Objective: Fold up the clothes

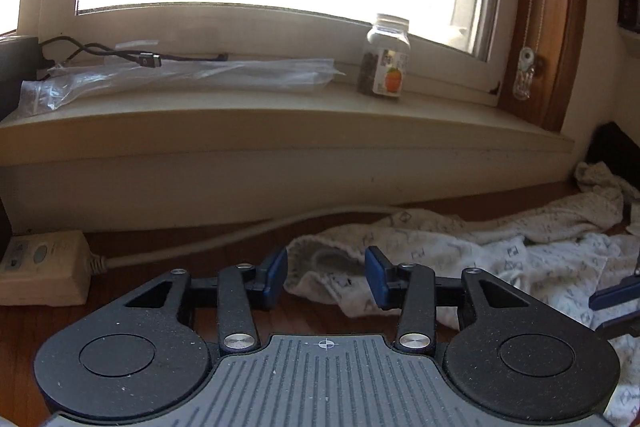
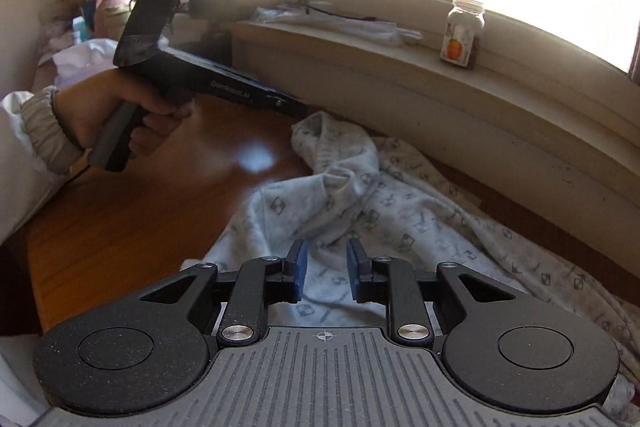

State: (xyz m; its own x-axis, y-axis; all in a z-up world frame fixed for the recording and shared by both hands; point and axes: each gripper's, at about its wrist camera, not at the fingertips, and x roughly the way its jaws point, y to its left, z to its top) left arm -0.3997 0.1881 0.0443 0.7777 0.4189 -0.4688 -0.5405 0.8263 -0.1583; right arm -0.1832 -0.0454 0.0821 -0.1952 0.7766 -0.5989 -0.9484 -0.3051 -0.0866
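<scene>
Over the wooden tabletop (image 2: 120, 227), the left gripper (image 1: 326, 277) gapes wide, empty, at the garment's (image 1: 500, 259) edge. Right gripper (image 2: 325, 269) hovers half-open above the cloth, gripping nothing.

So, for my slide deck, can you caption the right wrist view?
Open right gripper poised over a crumpled patterned garment on a wooden table; left hand holds the other gripper.

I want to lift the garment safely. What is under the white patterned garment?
The garment lies crumpled on the brown wooden table. A grey cable runs toward its far edge. Anything beneath the cloth is covered and cannot be seen.
</scene>
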